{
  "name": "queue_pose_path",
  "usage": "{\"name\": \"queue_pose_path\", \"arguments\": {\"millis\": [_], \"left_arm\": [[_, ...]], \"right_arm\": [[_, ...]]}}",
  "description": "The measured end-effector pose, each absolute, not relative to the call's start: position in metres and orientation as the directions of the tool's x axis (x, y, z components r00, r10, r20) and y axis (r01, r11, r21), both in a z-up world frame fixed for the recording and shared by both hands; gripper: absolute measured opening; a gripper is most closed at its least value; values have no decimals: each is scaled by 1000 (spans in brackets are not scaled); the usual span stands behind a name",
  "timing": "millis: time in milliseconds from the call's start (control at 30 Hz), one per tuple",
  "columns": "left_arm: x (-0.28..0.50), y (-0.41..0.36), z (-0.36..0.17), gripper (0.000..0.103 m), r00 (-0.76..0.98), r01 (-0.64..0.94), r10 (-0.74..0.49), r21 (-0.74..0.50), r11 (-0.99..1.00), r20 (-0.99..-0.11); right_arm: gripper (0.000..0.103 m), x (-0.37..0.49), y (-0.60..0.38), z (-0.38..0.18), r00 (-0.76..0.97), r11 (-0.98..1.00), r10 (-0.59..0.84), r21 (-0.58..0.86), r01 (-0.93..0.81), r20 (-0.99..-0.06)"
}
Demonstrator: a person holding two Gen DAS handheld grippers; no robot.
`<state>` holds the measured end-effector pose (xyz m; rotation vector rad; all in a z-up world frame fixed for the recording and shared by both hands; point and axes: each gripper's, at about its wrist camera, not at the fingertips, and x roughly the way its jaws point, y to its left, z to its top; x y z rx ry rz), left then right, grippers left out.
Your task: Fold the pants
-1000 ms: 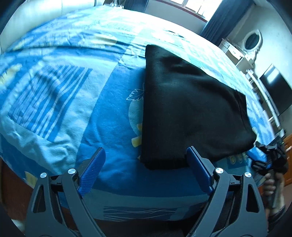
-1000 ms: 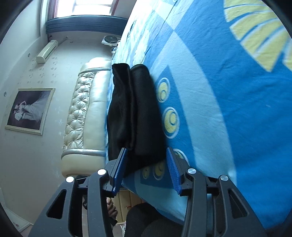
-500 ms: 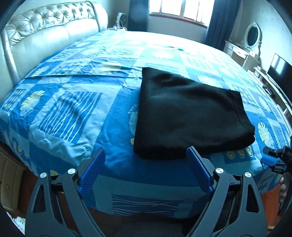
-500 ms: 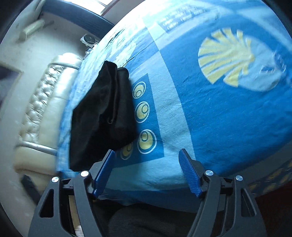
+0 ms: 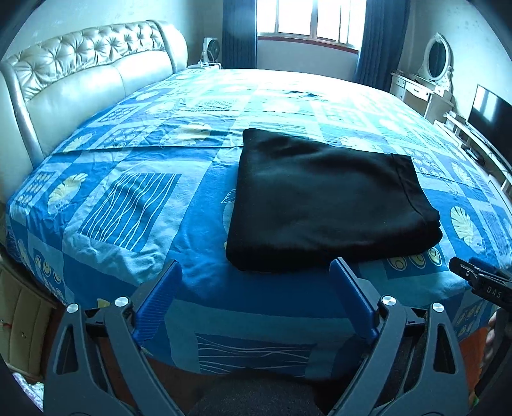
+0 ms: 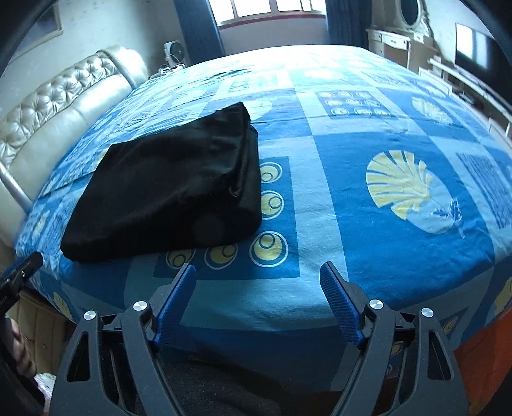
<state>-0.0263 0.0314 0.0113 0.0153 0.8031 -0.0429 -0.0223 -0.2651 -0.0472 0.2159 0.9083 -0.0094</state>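
Note:
The black pants (image 5: 323,198) lie folded into a flat rectangle on the blue patterned bedspread (image 5: 134,198), near the bed's front edge. They also show in the right wrist view (image 6: 172,192), left of centre. My left gripper (image 5: 256,272) is open and empty, held back off the bed's edge just in front of the pants. My right gripper (image 6: 257,275) is open and empty, off the bed's edge to the right of the pants. The right gripper's tip shows at the left wrist view's right edge (image 5: 480,278).
A padded cream headboard (image 5: 80,76) stands at the left. A window (image 5: 310,19) with dark curtains is at the back. A white dresser with an oval mirror (image 5: 435,60) and a dark TV (image 5: 492,112) stand at the right. A wooden cabinet (image 5: 22,323) is below left.
Both grippers have drawn back from the folded pants and levelled out. The right gripper's jaws, which flanked the pants' corner a second ago, have opened wider and now stand clear.

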Motion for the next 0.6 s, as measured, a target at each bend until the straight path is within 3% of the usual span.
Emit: {"name": "queue_pose_path", "arguments": {"millis": [600], "left_arm": [[-22,25,8,95,679,58,-48,-12,998,-733]], "right_arm": [[80,-27,-252,-48,621,979,90,183,88,-779]]}}
